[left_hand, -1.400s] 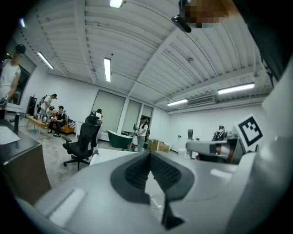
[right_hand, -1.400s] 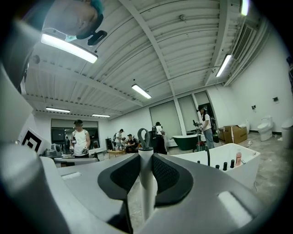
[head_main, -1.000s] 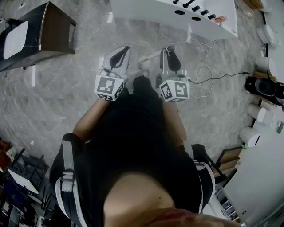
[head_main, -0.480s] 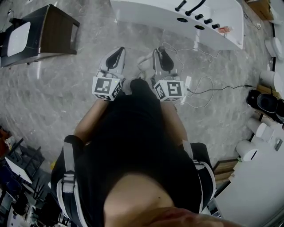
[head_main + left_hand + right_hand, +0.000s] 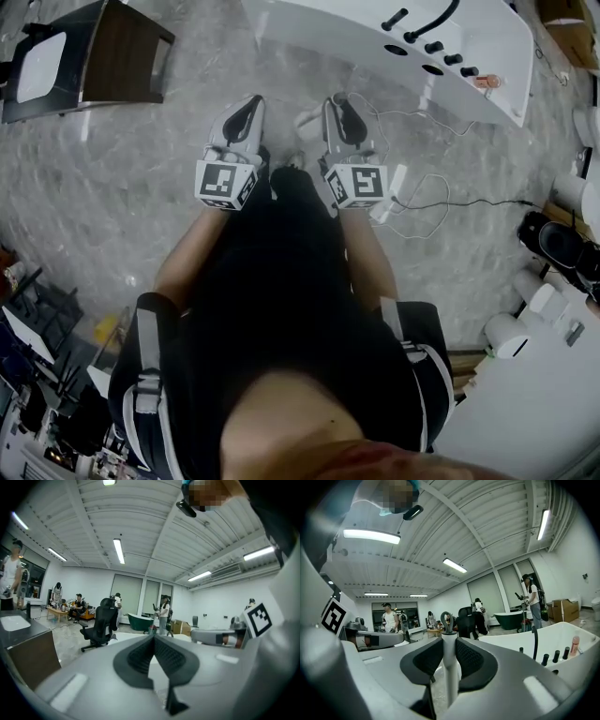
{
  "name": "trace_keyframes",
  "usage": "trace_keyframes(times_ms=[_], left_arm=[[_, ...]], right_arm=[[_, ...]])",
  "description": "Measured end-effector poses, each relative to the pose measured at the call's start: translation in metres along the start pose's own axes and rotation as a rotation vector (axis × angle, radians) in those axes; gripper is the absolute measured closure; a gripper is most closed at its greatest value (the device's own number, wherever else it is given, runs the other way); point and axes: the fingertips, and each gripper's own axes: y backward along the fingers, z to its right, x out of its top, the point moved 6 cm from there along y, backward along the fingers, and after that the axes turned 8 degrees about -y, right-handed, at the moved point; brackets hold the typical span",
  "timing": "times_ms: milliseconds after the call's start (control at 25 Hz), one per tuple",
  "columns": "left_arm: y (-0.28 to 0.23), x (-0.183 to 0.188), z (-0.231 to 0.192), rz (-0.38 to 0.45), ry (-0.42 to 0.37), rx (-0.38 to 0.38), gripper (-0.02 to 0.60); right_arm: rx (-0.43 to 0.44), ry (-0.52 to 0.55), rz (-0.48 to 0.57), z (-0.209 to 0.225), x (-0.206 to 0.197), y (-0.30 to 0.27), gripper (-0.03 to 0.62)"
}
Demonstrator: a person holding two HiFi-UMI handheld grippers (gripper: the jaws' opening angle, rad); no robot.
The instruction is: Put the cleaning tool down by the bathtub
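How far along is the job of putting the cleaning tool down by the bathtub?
Done: the person stands close to the white bathtub. In hand: the right gripper is clamped on the white handle of the cleaning tool; the left gripper is shut and empty. Left: lower the tool to the floor beside the tub and release it.

Black top (image 5: 272,281), grey straps (image 5: 145,361); left hand-held gripper (image 5: 251,103) and right hand-held gripper (image 5: 339,101) are pale grey with marker cubes (image 5: 223,183).
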Motion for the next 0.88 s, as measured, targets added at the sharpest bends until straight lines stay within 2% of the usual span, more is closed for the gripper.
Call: trace_keyframes(times_ms=[560, 880], left_arm=[[-0.076, -0.034, -0.056, -0.044, 0.003, -0.061, 0.574], [-0.128, -0.067, -0.092, -0.060, 0.007, -0.058, 0.574]], right_arm=[[-0.047, 0.015, -0.029, 0.036, -0.019, -0.086, 0.505], [-0.055, 0.015, -0.059, 0.062, -0.053, -0.145, 0.505]])
